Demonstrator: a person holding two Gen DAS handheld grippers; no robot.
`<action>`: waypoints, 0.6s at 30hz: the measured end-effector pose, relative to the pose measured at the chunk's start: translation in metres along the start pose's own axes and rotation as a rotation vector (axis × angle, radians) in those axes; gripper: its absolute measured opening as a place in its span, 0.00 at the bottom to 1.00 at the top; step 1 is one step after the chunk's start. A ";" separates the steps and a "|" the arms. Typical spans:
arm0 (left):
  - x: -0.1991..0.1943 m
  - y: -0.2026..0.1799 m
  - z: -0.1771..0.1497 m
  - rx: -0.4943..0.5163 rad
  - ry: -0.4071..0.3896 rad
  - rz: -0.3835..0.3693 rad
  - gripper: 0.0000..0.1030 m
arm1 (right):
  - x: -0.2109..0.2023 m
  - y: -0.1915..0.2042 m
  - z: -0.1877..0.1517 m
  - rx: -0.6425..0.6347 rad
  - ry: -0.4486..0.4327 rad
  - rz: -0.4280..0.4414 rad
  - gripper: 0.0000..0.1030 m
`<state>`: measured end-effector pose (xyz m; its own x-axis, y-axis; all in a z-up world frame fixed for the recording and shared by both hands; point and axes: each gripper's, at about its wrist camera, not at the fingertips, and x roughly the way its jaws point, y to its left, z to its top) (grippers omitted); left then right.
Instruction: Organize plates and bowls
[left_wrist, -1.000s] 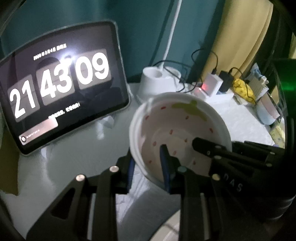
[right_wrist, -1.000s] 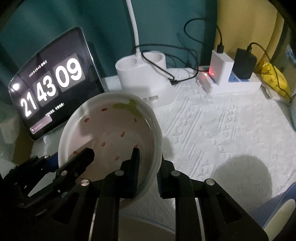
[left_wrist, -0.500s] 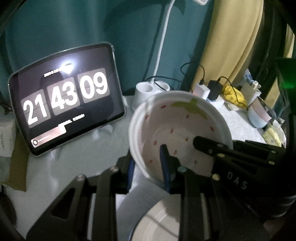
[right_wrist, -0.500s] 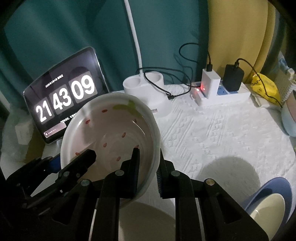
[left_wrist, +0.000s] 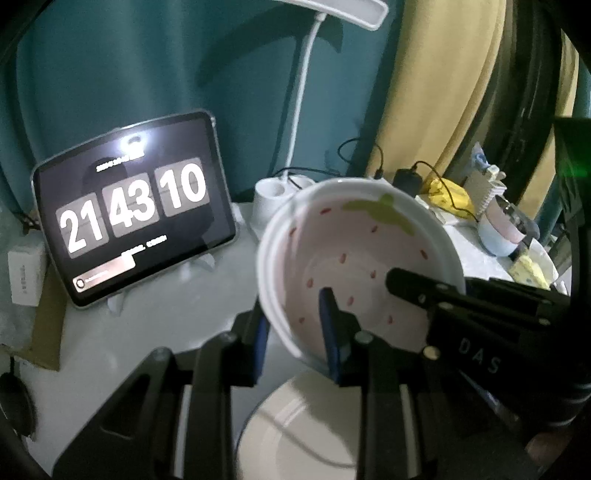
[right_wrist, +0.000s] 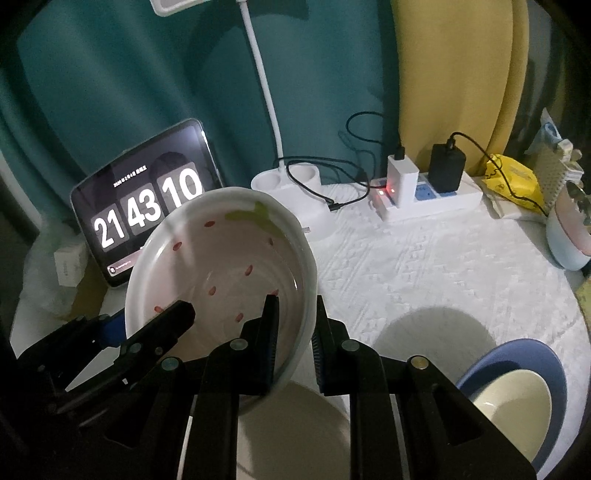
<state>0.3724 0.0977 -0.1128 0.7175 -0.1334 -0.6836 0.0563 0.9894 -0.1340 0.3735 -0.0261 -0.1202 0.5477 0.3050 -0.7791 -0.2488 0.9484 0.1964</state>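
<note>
A white bowl with red seed marks and a green leaf, the strawberry bowl (left_wrist: 362, 251) (right_wrist: 221, 258), hangs tilted above the table between both grippers. My left gripper (left_wrist: 295, 332) is shut on its left rim, one blue pad inside and one outside. My right gripper (right_wrist: 295, 325) is shut on the right rim in the same way. The right gripper's inner finger (left_wrist: 413, 286) reaches into the bowl from the right. Below the bowl lies a white plate (left_wrist: 295, 435). A cream bowl (right_wrist: 513, 402) sits in a blue plate (right_wrist: 480, 365) at the lower right.
A tablet (left_wrist: 133, 210) showing a clock leans at the back left. A white lamp base (right_wrist: 291, 184), a power strip (right_wrist: 424, 199) with chargers and cables, a yellow packet (right_wrist: 513, 177) and a pink-and-blue container (right_wrist: 565, 236) line the back and right of the white cloth (right_wrist: 424, 266).
Both grippers have lifted the strawberry bowl upward. More of the table shows, and the white plate and the blue plate have come into view below. The clock's seconds changed.
</note>
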 end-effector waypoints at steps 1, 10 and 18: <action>-0.002 -0.002 0.000 0.003 -0.002 0.000 0.26 | -0.002 -0.001 0.000 0.001 -0.002 -0.001 0.17; -0.015 -0.026 -0.003 0.021 -0.014 -0.007 0.26 | -0.023 -0.017 -0.006 0.013 -0.023 0.003 0.17; -0.023 -0.046 -0.008 0.038 -0.019 -0.008 0.26 | -0.039 -0.033 -0.014 0.023 -0.036 0.007 0.17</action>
<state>0.3480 0.0546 -0.0963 0.7302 -0.1406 -0.6686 0.0883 0.9898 -0.1117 0.3496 -0.0701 -0.1048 0.5749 0.3141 -0.7556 -0.2342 0.9479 0.2159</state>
